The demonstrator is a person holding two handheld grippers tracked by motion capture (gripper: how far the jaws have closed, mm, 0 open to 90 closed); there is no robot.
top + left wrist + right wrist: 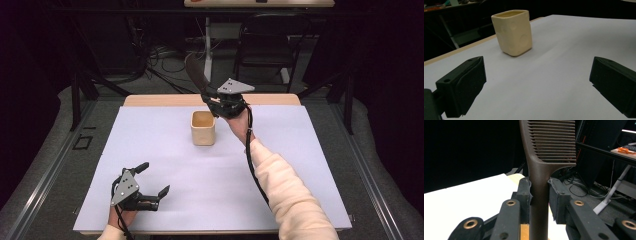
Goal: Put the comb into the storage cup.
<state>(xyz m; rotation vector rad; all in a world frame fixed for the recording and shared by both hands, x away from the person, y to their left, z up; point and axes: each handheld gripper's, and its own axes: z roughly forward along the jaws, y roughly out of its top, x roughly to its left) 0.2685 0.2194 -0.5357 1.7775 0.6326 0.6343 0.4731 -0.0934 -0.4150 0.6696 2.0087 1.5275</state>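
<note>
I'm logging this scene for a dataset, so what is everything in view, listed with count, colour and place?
cup: one, cream, upright on the white sheet, middle of the table toward the far edge
comb: one, dark brown, handle clamped in the right gripper, teeth end raised above the cup's far side
white sheet: one, white, covering most of the table
table: one, light wood, edge showing beyond the sheet
chair: one, black, on the floor behind the table
left gripper: one, black, open, near edge at left
right gripper: one, black, shut on the comb
</note>
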